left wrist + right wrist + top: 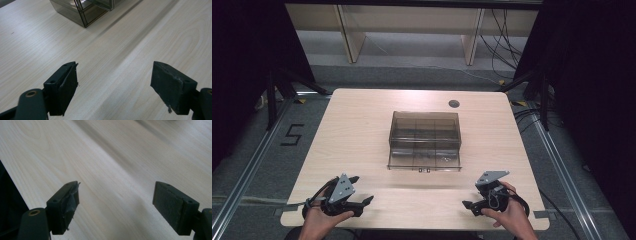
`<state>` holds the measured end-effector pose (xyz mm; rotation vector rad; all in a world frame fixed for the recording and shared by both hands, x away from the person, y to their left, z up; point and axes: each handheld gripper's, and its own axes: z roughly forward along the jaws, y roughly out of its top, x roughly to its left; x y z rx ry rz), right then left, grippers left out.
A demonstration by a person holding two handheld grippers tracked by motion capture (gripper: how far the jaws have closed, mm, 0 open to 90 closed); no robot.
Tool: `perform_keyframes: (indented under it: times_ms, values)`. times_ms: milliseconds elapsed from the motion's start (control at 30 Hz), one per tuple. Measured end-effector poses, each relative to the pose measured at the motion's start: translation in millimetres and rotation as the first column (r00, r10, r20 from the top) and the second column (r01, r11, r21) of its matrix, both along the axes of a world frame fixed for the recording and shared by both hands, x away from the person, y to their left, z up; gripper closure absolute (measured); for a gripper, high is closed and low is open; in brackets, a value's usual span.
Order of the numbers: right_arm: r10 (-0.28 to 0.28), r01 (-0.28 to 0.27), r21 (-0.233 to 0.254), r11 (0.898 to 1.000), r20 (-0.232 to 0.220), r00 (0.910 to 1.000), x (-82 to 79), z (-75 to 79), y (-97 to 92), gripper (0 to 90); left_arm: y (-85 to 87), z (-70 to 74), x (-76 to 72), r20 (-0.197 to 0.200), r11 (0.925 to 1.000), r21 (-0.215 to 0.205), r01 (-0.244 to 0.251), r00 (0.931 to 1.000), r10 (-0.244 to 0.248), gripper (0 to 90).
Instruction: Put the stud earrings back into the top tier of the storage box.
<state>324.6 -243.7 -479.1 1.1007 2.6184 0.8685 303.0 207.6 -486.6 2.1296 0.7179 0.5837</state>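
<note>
Pale wood grain runs across the table [362,150], a rounded-corner slab with a small dark round cap [454,103] set near its far edge. Around it lies grey floor with metal rails, a black "5" marked on the left, and cables trailing at the far right by light wooden furniture legs.

Sitting in the middle of the table is the smoky clear plastic box [425,140], rectangular and split into small compartments, its drawer pulled a little toward the person, with tiny bits inside that are too small to tell.

Down at the near edge, the left gripper [363,199] rests in a hand, grey three-cornered plate on top, jaws spread wide and gripping nothing. The right gripper [468,205] sits opposite, likewise gaping and empty. Both are well apart from the box.

From the left gripper view, matte black blocky pads [67,85] frame bare wood, and a corner of the box [85,12] shows at the top, thin dark edges and see-through walls. The right gripper view gives scuffed pads [67,206] over wood, plus the table's dark edge dropping away at the left.
</note>
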Motion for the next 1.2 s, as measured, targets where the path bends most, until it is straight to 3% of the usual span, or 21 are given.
perform_keyframes:
  times_ms: [167, 233, 300, 367, 433, 467, 533, 600, 633, 667, 700, 733, 900, 933, 967, 1000, 1033, 1100, 1167, 1200]
  values:
    - [0.014, -0.014, -0.007, 1.000, -0.009, 0.9999, -3.1, -1.8, -2.1, 22.2, -0.2, -0.1, -0.2, 0.001, 1.0000, -0.002, -0.001, 1.0000, 0.001, 21.0]
    - [0.026, -0.026, -0.001, 1.000, 0.008, 0.9996, -3.4, -3.2, -3.2, 22.2, -0.1, 0.0, -0.3, 0.000, 1.0000, -0.002, -0.001, 1.0000, 0.001, 21.0]
    - [0.000, 0.000, 0.010, 1.000, -0.020, 0.9998, -6.7, -2.7, -3.1, 22.2, 0.2, 0.3, -0.3, -0.001, 1.0000, 0.000, -0.001, 1.0000, 0.001, 20.9]
    - [-0.001, 0.001, 0.008, 1.000, 0.008, 1.0000, -7.2, -4.5, -4.6, 22.7, 0.1, 0.2, -0.2, -0.001, 1.0000, -0.001, 0.000, 1.0000, 0.000, 21.0]
    - [0.002, -0.002, 0.014, 1.000, 0.010, 0.9999, -8.6, -4.5, -6.3, 22.6, -2.1, -1.4, -1.4, -0.006, 0.9993, -0.034, -0.015, 0.9999, 0.015, 20.9]
    - [-0.007, 0.007, 0.004, 1.000, -0.001, 1.0000, -10.0, -3.4, -7.1, 22.6, -0.3, 0.0, -0.8, -0.008, 1.0000, -0.004, -0.006, 1.0000, 0.006, 21.0]
    - [0.011, -0.011, 0.011, 1.000, 0.010, 0.9999, -11.2, -4.0, -9.0, 22.6, 0.5, 0.7, -0.2, -0.004, 0.9999, 0.010, -0.003, 1.0000, 0.003, 21.0]
    - [-0.005, 0.005, 0.022, 1.000, 0.019, 0.9998, -13.3, -6.9, -9.4, 22.5, -2.2, -1.6, -1.4, -0.006, 0.9992, -0.035, -0.017, 0.9998, 0.017, 21.0]
    - [-0.015, 0.015, 0.011, 1.000, -0.014, 0.9998, -15.7, -4.8, -10.2, 22.5, -2.2, -1.5, -1.3, -0.007, 0.9993, -0.032, -0.016, 0.9998, 0.016, 21.0]
    - [0.021, -0.022, 0.015, 1.000, 0.037, 0.9991, -13.5, -8.0, -11.3, 22.5, -2.2, -1.6, -1.3, -0.006, 0.9993, -0.032, -0.017, 0.9998, 0.016, 21.0]
    - [0.026, -0.028, 0.037, 0.999, 0.048, 0.9985, -13.7, -10.7, -11.4, 22.5, -2.2, -1.7, -1.3, -0.006, 0.9993, -0.032, -0.017, 0.9998, 0.017, 21.0]
    - [0.007, -0.007, 0.024, 1.000, 0.021, 0.9998, -16.1, -9.0, -12.2, 22.4, -1.0, -0.8, -1.1, -0.006, 0.9999, -0.011, -0.009, 0.9999, 0.009, 21.0]
    - [0.002, -0.004, 0.054, 0.999, 0.049, 0.9988, -19.6, -13.0, -14.5, 21.9, -2.3, -1.5, -1.4, -0.006, 0.9994, -0.031, -0.016, 0.9999, 0.016, 21.0]
    - [-0.015, 0.014, 0.045, 0.999, 0.033, 0.9993, -22.2, -11.6, -14.9, 21.4, -0.6, -0.1, -0.4, 0.003, 1.0000, 0.000, 0.002, 1.0000, -0.002, 21.0]
    - [0.014, -0.016, 0.047, 0.999, 0.041, 0.9990, -20.8, -12.7, -16.2, 21.3, -0.6, -0.1, -0.4, 0.002, 1.0000, 0.001, 0.002, 1.0000, -0.002, 21.0]
    - [-0.003, 0.000, 0.064, 0.998, 0.048, 0.9988, -22.1, -14.3, -15.5, 21.3, -0.2, 0.3, 0.1, 0.008, 0.9999, 0.008, 0.008, 0.9999, -0.008, 21.0]
    - [-0.001, -0.002, 0.054, 0.999, 0.059, 0.9983, -22.2, -15.1, -16.3, 21.1, -0.2, 0.3, 0.1, 0.008, 0.9999, 0.009, 0.008, 0.9999, -0.008, 21.0]
    - [-0.012, 0.010, 0.044, 0.999, 0.026, 0.9996, -24.5, -13.2, -17.4, 20.9, -0.4, 0.1, -0.1, 0.004, 1.0000, 0.004, 0.005, 1.0000, -0.005, 20.9]
    - [0.002, -0.004, 0.038, 0.999, 0.048, 0.9989, -24.0, -15.0, -18.4, 20.7, -1.7, -1.0, -0.9, -0.001, 0.9998, -0.017, -0.007, 1.0000, 0.007, 21.0]
    - [-0.001, -0.001, 0.042, 0.999, 0.053, 0.9986, -24.3, -15.4, -18.4, 20.6, -1.0, -0.7, -0.8, -0.005, 1.0000, -0.002, -0.008, 1.0000, 0.008, 21.0]
